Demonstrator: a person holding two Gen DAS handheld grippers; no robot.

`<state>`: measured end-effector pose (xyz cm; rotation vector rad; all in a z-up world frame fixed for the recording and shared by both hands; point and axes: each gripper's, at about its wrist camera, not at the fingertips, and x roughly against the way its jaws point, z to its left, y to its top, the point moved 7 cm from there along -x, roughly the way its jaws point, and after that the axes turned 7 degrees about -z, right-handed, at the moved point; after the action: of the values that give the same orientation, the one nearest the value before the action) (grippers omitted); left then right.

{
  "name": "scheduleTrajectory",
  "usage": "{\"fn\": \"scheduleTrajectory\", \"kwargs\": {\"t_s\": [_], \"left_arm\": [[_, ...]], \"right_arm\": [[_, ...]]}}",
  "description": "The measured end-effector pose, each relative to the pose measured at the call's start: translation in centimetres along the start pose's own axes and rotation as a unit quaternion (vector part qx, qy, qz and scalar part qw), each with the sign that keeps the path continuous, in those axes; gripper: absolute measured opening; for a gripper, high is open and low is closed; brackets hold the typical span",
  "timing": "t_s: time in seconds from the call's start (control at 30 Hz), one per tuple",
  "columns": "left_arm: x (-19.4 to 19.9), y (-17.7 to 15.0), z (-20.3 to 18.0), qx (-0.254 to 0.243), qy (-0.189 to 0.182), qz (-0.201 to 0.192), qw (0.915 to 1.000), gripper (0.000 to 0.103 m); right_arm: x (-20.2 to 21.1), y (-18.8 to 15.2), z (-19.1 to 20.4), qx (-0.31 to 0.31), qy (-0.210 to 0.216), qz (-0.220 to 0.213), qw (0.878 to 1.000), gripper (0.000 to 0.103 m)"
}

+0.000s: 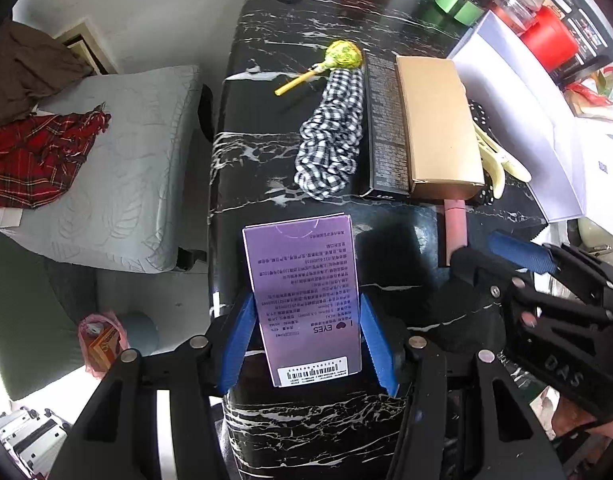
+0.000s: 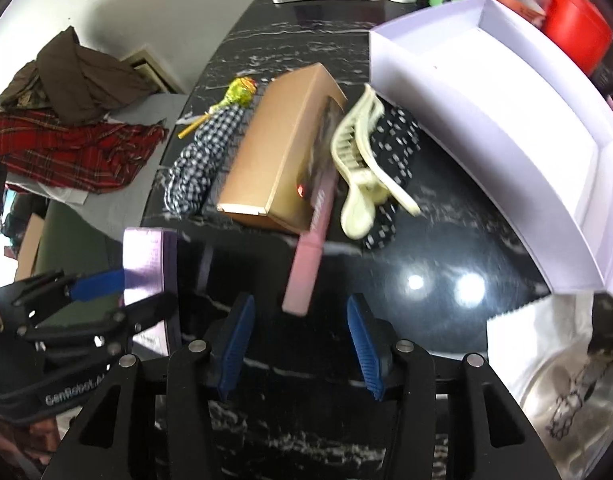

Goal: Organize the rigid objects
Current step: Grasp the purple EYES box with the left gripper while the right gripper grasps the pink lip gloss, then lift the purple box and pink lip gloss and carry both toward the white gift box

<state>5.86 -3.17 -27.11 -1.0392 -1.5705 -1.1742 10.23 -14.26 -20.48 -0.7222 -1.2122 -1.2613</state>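
My left gripper point(image 1: 306, 336) points steeply down, blue pads pressed on a purple box's point(image 1: 302, 280) sides; my right gripper point(image 2: 296, 344) tilts down too, jaws parted, gripping nothing.

surface: black marble-look table point(image 1: 306, 12)
on it: lollipop point(image 1: 338, 56), checked cloth point(image 1: 332, 136), black box point(image 1: 384, 128), pink box point(image 2: 308, 252), white tray point(image 2: 486, 92)

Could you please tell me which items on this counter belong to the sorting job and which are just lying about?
Job:
purple box in left gripper
pink box
tan box
hair claw clip
lollipop
white tray

Lying about:
checked scrunchie
red plaid cloth
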Motion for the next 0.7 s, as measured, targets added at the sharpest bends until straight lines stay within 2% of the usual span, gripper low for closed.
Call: {"fn": "scheduleTrajectory", "kwargs": {"t_s": [0.13, 0.2, 0.33, 0.53, 0.6, 0.7], "left_arm": [[-0.1, -0.1, 0.5, 0.008, 0.005, 0.002, 1.0000, 0.053], [-0.2, -0.2, 0.8, 0.012, 0.006, 0.003, 0.9999, 0.053], [-0.5, -0.1, 1.0, 0.016, 0.005, 0.004, 0.9999, 0.053], [-0.5, 0.1, 0.6, 0.006, 0.000, 0.002, 1.0000, 0.053], [-0.4, 0.1, 0.3, 0.002, -0.001, 0.001, 1.0000, 0.048], [-0.4, 0.1, -0.1, -0.004, -0.006, 0.004, 1.0000, 0.048]], "right_arm": [[-1.5, 0.8, 0.3, 0.000, 0.001, 0.005, 1.000, 0.048], [-2.1, 1.2, 0.4, -0.005, 0.004, 0.007, 1.000, 0.042], [-2.6, 1.5, 0.5, 0.003, -0.017, -0.002, 1.000, 0.017], [-2.4, 0.8, 0.0, 0.002, -0.014, 0.012, 1.000, 0.015], [-1.8, -0.2, -0.6, -0.001, -0.012, 0.023, 1.000, 0.014], [-1.3, -1.7, -1.0, -0.002, -0.008, 0.040, 0.999, 0.014]]}}
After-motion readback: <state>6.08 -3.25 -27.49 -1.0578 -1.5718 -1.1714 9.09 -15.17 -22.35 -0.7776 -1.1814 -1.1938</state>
